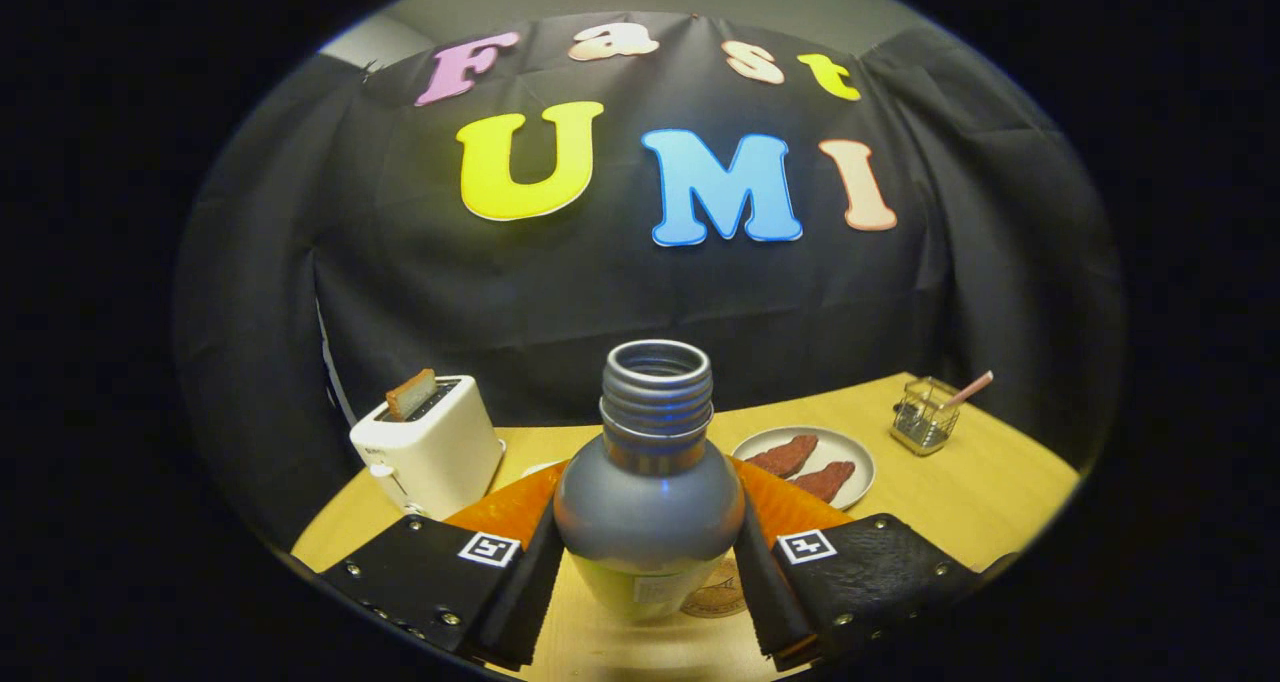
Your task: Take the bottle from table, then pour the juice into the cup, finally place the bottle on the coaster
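Jaws clamped on upright bottle [648,492], toaster [430,442], plate [858,467] and cup [924,417] beyond

Glossy plastic bottle [648,507], smooth pale wooden table [960,492], glossy white toaster [430,447]

A grey, capless bottle [650,502] with a pale yellow base is seen before an orange mat [510,510] on a light wooden table [960,492]. A white toaster [430,449] is shown with brown toast [411,394], and reddish-brown strips [805,467] are laid on a pale grey plate [860,462]. Square black-and-white markers [490,549] are carried by the gripper [650,602].
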The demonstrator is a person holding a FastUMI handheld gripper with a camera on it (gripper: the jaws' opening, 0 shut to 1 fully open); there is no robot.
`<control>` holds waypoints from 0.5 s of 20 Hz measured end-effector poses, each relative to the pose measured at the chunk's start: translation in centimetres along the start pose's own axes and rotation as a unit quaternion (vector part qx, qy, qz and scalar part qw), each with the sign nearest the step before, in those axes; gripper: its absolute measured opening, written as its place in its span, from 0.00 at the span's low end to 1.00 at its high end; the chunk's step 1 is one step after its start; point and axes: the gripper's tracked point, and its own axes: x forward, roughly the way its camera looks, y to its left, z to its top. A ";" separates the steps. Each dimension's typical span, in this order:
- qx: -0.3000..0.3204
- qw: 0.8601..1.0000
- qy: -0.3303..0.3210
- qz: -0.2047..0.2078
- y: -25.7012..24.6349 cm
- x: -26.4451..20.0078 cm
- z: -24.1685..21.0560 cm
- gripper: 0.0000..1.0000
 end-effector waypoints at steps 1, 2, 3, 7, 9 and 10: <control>-0.024 1.000 -0.010 -0.012 -0.2 0.0 0.8 0.79; -0.037 0.999 -0.021 -0.017 -0.2 -0.1 1.3 0.79; -0.040 0.999 -0.026 -0.017 -0.2 -0.1 1.4 0.79; -0.039 0.999 -0.004 -0.030 -0.5 1.1 -0.7 0.79; -0.046 0.998 0.010 -0.050 -1.6 3.1 -1.9 0.79; -0.043 0.997 0.020 -0.053 -1.9 3.6 -2.8 0.79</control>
